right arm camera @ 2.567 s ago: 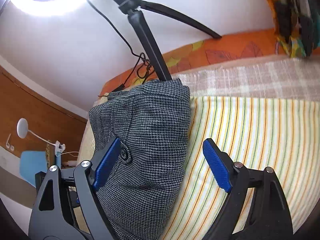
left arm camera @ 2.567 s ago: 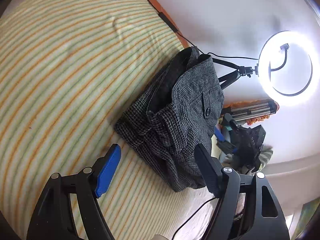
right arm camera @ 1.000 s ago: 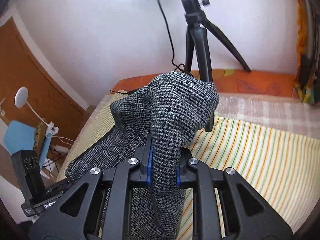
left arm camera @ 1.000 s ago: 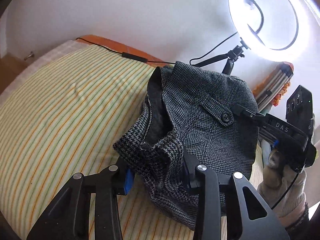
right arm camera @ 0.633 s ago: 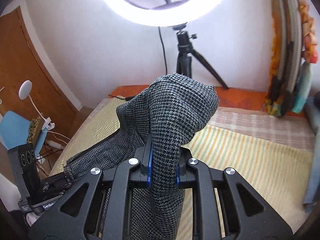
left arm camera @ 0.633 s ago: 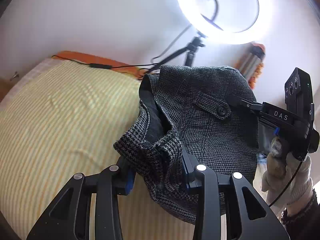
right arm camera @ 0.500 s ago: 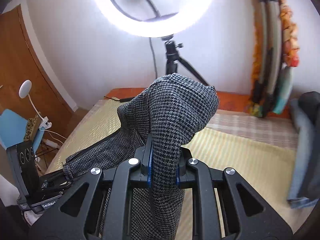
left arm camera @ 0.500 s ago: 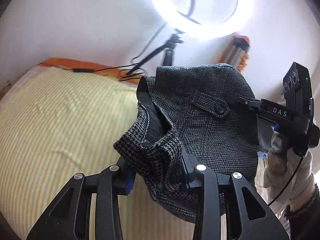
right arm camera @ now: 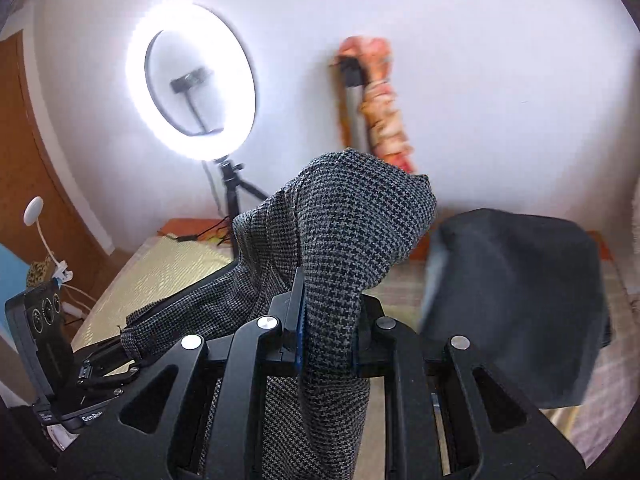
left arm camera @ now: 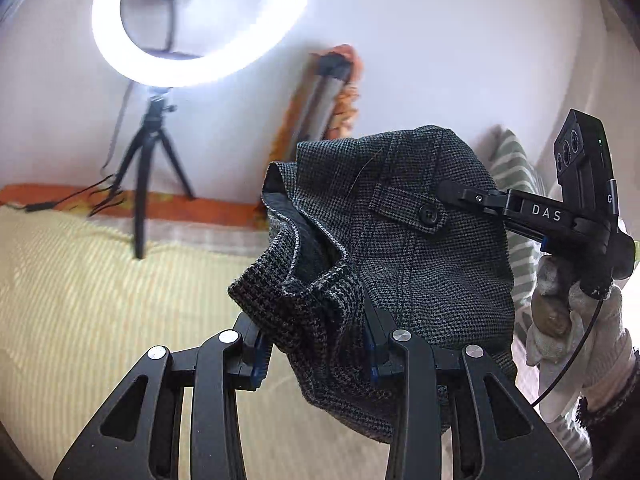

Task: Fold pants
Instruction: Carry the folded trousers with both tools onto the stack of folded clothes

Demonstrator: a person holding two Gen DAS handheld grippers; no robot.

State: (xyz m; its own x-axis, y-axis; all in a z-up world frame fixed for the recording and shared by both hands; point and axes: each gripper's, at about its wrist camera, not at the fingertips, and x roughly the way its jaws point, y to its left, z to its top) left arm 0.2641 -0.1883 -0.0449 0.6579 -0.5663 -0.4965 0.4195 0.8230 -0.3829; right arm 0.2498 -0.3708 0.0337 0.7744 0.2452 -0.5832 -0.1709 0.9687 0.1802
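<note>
Grey houndstooth pants [left arm camera: 400, 240] hang in the air between both grippers, above the striped bed. My left gripper [left arm camera: 316, 348] is shut on a bunched part of the waistband. My right gripper [right arm camera: 326, 340] is shut on another fold of the pants [right arm camera: 344, 248], which drapes over its jaws. The right gripper also shows in the left wrist view [left arm camera: 452, 192], clamped at the buttoned pocket flap. The left gripper shows in the right wrist view [right arm camera: 120, 356], holding the pants' far end.
A striped yellow bed cover [left arm camera: 80, 280] lies below. A lit ring light [left arm camera: 200, 20] on a black tripod [left arm camera: 148, 160] stands at the wall. A dark garment [right arm camera: 520, 300] lies at the right. A wooden door [right arm camera: 24, 160] is at left.
Both grippers closed on the pants, lifted them off the bed and swung them to the right. The ring light has shifted left in both views and the dark garment has come into view.
</note>
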